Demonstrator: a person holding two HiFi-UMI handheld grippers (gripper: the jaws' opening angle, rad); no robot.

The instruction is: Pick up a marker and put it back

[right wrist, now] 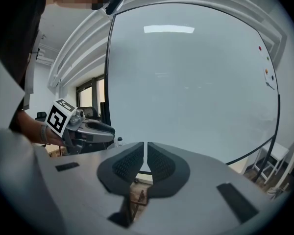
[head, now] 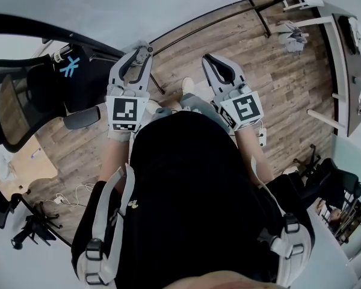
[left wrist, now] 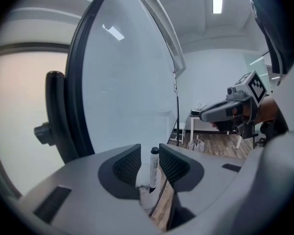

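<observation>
Jaws, left: left gripper (left wrist: 150, 153) stands apart, one pad on either side of the marker (left wrist: 154, 169). A sliver of gap shows at the marker's left side, and no squeeze is visible.
Jaws, right: right gripper (right wrist: 145, 148) is closed to a thin slit with nothing between.
Marker: upright between the left pads, long axis vertical, dark cap on top, lower end sunk in a white holder (left wrist: 146, 196).
Behind: whiteboard (left wrist: 127, 82) face fills the view beyond the marker. Its dark frame edge drops just right of the jaws.
Room: wood floor (left wrist: 220, 146) lies open to the right. A chair (head: 24, 101) stands near the left gripper's outer side. The two grippers are side by side, well apart.
</observation>
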